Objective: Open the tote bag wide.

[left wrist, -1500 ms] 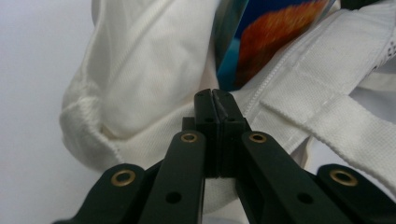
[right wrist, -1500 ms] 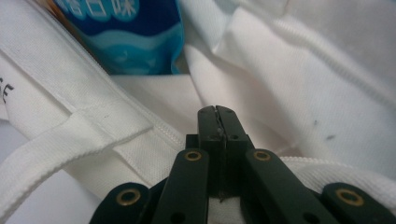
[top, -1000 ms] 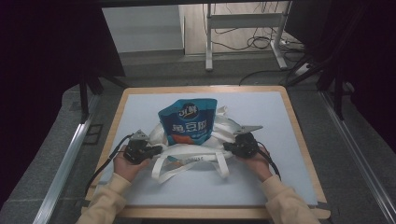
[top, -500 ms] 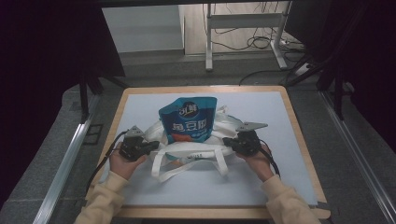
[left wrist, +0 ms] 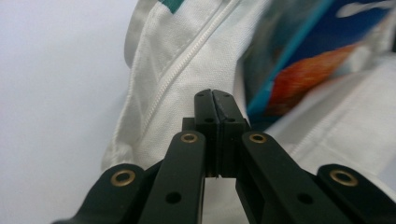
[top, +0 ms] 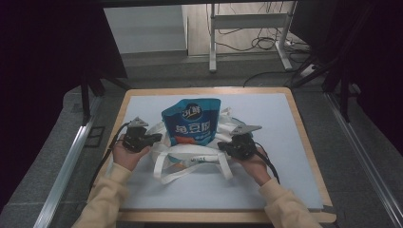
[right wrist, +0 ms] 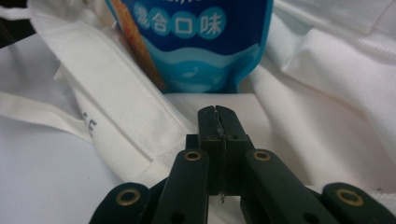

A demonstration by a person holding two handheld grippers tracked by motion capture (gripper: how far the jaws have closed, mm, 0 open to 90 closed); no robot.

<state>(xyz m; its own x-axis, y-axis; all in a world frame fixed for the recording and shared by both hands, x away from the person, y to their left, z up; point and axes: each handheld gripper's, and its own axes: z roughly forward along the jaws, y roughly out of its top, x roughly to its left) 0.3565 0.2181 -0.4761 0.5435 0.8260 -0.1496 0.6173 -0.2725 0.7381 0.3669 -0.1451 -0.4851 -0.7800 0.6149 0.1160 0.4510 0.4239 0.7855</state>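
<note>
Hands come in from the near edge of the pale-topped wooden-rimmed bench [top: 294, 142], one claw at each side of a white canvas tote bag with a zipper and long fabric straps [top: 192, 159]. On the left, the left claw [top: 154, 138] rests at the bag's left rim; its own view shows the jaws pressed together, with white cloth just beyond the tips [left wrist: 154, 88], though whether any fabric is pinched I cannot tell. Between the claws stands a blue printed stand-up snack pouch [top: 191, 121], upright in the bag's mouth with its long axis running away from the person, lower part sunk inside. It looks glossy, with white lettering and an orange patch. On the right, the right claw [top: 227, 146] sits at the bag's right rim, jaws likewise together. Both claws lie about equally near, so widening the mouth probably means pulling the rims outward.
</note>
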